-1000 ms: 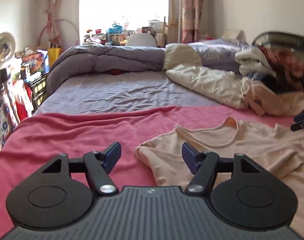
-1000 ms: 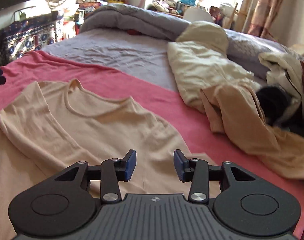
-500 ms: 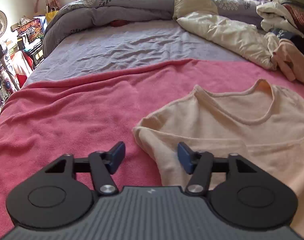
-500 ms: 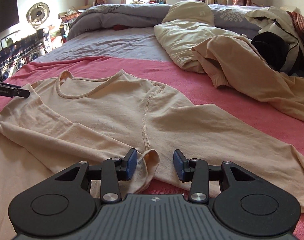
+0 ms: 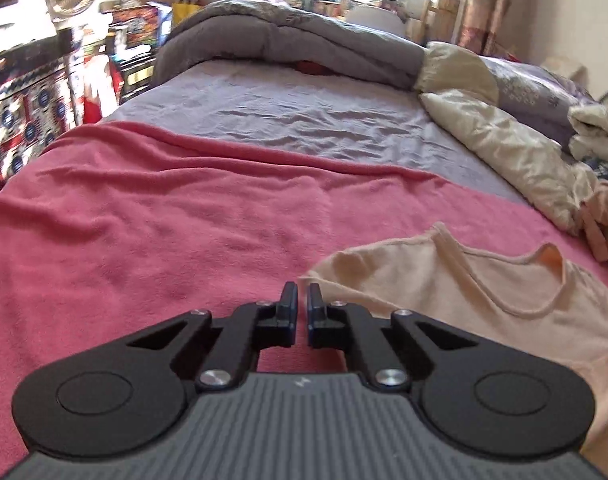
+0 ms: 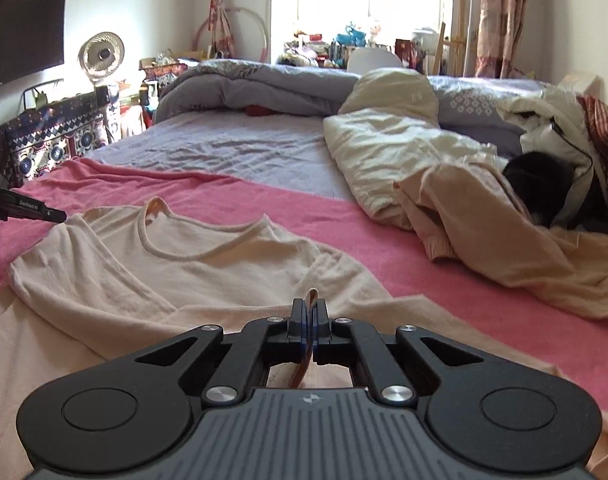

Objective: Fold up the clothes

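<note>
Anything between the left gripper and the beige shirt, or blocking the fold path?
Nothing visible. The left gripper sits right at the beige shirt shoulder edge, only pink blanket around it. The right gripper already pinches a fold of it. The shirt's body lies bare; the clothes pile sits off to the right.

Just ahead of the black right gripper (image 6: 308,312) lies a pale peach shirt (image 6: 207,276) on a pink blanket (image 6: 312,212). Further ahead is a grey-lilac sheet (image 6: 231,148); to the right, a cream cover (image 6: 388,148) (plain, no pattern).
</note>
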Demonstrator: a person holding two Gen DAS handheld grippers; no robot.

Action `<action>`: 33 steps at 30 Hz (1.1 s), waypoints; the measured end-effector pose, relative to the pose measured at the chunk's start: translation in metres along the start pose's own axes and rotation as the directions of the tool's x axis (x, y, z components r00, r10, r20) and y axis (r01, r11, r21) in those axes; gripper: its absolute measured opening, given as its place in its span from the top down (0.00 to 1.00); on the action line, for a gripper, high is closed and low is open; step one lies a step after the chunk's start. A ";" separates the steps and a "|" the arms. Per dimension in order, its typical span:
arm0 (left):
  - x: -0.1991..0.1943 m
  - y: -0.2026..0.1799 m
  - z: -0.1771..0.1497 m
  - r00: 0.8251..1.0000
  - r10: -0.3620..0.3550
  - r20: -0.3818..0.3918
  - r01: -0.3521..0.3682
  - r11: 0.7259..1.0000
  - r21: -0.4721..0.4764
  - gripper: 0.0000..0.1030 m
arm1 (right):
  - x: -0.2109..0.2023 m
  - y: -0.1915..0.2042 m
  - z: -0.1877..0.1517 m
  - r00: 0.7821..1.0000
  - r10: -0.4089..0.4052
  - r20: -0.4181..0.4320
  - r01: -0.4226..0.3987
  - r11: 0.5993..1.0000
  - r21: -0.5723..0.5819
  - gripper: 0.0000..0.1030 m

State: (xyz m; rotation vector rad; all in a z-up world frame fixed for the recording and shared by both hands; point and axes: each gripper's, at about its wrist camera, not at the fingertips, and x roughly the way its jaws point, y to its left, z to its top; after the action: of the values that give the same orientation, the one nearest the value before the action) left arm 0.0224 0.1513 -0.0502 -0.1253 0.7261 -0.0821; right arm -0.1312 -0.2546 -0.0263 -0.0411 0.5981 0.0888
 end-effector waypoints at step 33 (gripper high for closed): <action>0.060 -0.075 0.033 0.853 -0.173 -0.493 0.463 0.688 0.558 0.28 | -0.008 -0.008 -0.040 0.986 0.120 -0.118 -0.114 0.992 0.055 0.96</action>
State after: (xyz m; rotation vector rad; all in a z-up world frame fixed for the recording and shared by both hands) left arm 0.0870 0.0723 -0.0547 0.4737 1.0477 -0.7338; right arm -0.1598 -0.2657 -0.0544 0.0361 0.7235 0.1868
